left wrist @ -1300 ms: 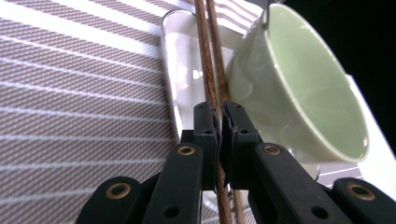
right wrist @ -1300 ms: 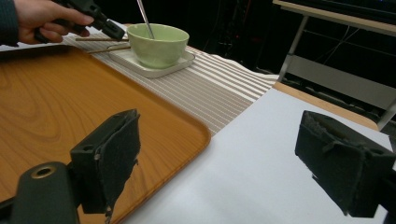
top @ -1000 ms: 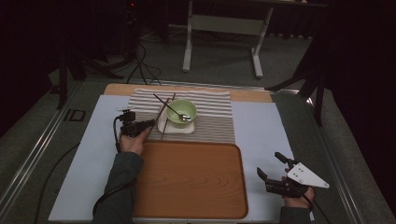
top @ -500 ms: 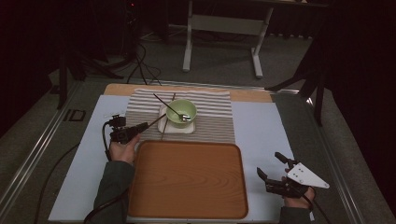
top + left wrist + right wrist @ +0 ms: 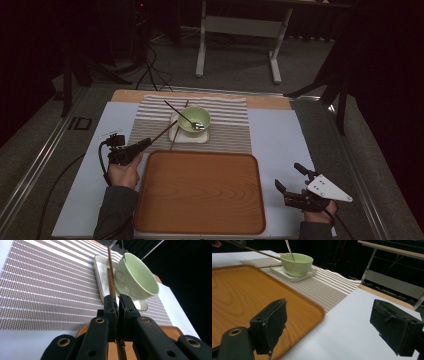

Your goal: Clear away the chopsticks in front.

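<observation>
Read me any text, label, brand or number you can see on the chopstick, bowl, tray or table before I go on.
None readable: the chopstick, the green bowl, its white dish, the wooden tray and the striped mat carry no lettering.
One sign: a dark rectangular mark on the grey table edge, shaped like "ID", too small and dim to be sure.
</observation>
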`<action>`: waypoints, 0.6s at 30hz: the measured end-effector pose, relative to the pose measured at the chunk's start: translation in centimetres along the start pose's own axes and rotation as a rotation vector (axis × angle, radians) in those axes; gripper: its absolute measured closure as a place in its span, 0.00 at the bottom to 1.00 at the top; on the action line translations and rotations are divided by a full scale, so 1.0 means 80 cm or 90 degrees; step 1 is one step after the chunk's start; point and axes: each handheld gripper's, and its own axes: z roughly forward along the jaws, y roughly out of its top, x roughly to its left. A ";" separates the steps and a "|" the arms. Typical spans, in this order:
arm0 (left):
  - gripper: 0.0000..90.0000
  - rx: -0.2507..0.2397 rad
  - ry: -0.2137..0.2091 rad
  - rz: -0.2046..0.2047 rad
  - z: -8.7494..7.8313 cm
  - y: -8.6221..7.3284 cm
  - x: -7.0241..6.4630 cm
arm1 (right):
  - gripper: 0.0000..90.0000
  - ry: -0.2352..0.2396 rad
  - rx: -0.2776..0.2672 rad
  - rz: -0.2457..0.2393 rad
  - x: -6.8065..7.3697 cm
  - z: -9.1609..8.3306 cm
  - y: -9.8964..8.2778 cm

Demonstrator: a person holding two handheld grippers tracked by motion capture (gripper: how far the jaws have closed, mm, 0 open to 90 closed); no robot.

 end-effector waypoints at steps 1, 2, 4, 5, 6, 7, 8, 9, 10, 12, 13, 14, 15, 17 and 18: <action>0.96 -0.002 0.003 0.001 -0.003 -0.002 -0.001 | 0.15 0.000 0.000 -0.001 0.000 0.000 0.000; 0.96 -0.004 0.001 -0.002 -0.006 -0.003 -0.001 | 0.15 0.000 -0.001 0.000 0.000 0.000 0.000; 0.96 -0.004 0.004 0.000 -0.010 -0.005 -0.002 | 0.15 0.001 -0.001 -0.001 0.000 0.000 0.000; 0.96 -0.004 0.006 -0.002 -0.012 -0.006 -0.002 | 0.15 0.001 0.000 -0.001 0.000 0.000 0.000; 0.96 -0.002 0.006 -0.001 -0.014 -0.006 -0.002 | 0.15 0.001 0.000 -0.001 0.000 0.000 0.000; 0.96 -0.002 0.008 0.000 -0.016 -0.007 -0.002 | 0.15 0.001 -0.001 -0.001 0.000 0.000 0.001; 0.96 -0.001 0.009 0.002 -0.018 -0.008 -0.002 | 0.15 0.001 -0.002 -0.001 0.001 0.001 0.001; 0.96 -0.005 0.009 0.000 -0.020 -0.008 -0.002 | 0.15 0.002 -0.002 -0.002 0.001 0.001 0.001; 0.96 -0.005 0.008 0.000 -0.023 -0.009 -0.001 | 0.15 0.002 -0.002 -0.001 0.001 0.001 0.001; 0.96 -0.012 0.006 -0.005 -0.028 -0.011 -0.001 | 0.15 0.003 -0.002 -0.002 0.001 0.002 0.001; 0.96 -0.016 0.006 -0.007 -0.031 -0.012 -0.001 | 0.15 0.003 -0.002 -0.002 0.001 0.002 0.001; 0.96 -0.018 0.007 -0.007 -0.034 -0.014 -0.001 | 0.15 0.005 -0.003 -0.003 0.002 0.003 0.001; 0.96 -0.019 0.006 -0.009 -0.036 -0.015 -0.001 | 0.15 0.005 -0.002 -0.004 0.002 0.003 0.002; 0.96 -0.023 0.008 -0.010 -0.041 -0.019 -0.001 | 0.15 0.007 -0.002 -0.006 0.002 0.004 0.002; 0.96 -0.025 0.007 -0.012 -0.044 -0.021 -0.001 | 0.15 0.007 -0.003 -0.006 0.002 0.004 0.002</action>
